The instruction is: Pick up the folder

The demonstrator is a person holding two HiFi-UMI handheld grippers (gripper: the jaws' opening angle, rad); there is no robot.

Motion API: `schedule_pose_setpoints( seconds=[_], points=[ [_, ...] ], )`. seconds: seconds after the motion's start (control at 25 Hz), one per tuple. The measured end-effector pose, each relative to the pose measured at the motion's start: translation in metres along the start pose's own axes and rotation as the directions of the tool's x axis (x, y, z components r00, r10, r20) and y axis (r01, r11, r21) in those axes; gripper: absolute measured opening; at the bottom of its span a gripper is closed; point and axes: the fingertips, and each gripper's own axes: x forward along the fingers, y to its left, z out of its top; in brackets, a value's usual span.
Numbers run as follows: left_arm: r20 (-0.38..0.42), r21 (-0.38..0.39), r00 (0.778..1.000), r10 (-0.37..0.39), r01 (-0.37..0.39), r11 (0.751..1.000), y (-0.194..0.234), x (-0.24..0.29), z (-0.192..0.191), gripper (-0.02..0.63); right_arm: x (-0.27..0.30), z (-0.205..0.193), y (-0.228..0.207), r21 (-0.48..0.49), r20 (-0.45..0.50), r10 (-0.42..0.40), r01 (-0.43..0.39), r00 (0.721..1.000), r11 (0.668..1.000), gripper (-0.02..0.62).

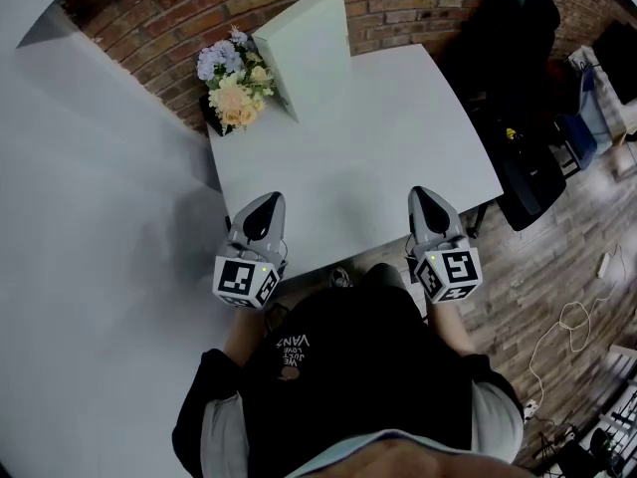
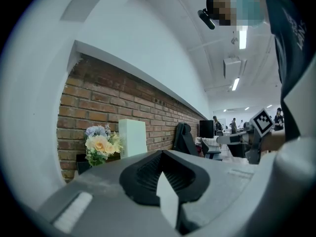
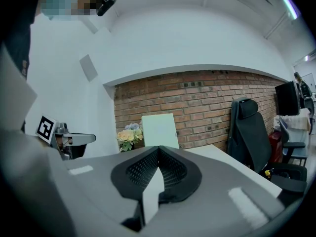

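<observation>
A pale green folder (image 1: pixel 307 50) stands upright at the far end of the white table (image 1: pixel 378 157), leaning toward the brick wall; it also shows in the left gripper view as the folder (image 2: pixel 132 136) and in the right gripper view as the folder (image 3: pixel 159 130). My left gripper (image 1: pixel 267 205) hovers over the table's near left corner, shut and empty. Over the near right edge is my right gripper (image 1: pixel 422 197), also shut with nothing in it. Both point toward the folder from well short of it.
A bunch of flowers (image 1: pixel 235 83) sits just left of the folder at the table's far left corner. A black office chair (image 1: pixel 523 88) stands right of the table, with cables on the wooden floor (image 1: pixel 577 297). A white wall runs along the left.
</observation>
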Motion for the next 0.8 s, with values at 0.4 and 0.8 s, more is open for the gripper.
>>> schedule_pose_setpoints(
  seconds=[0.4,0.8],
  points=[
    [-0.013,0.003,1.000,-0.011,0.011,1.000,0.011,0.020,-0.003,0.000,0.023,0.005,-0.005,-0.007,0.011,0.004,-0.004,1.000,1.000,-0.002],
    [-0.017,-0.006,0.999,0.045,-0.045,0.999,0.019,0.045,0.001,0.000,0.058,0.016,-0.022,-0.018,0.000,0.068,-0.068,0.998,0.998,-0.002]
  ],
)
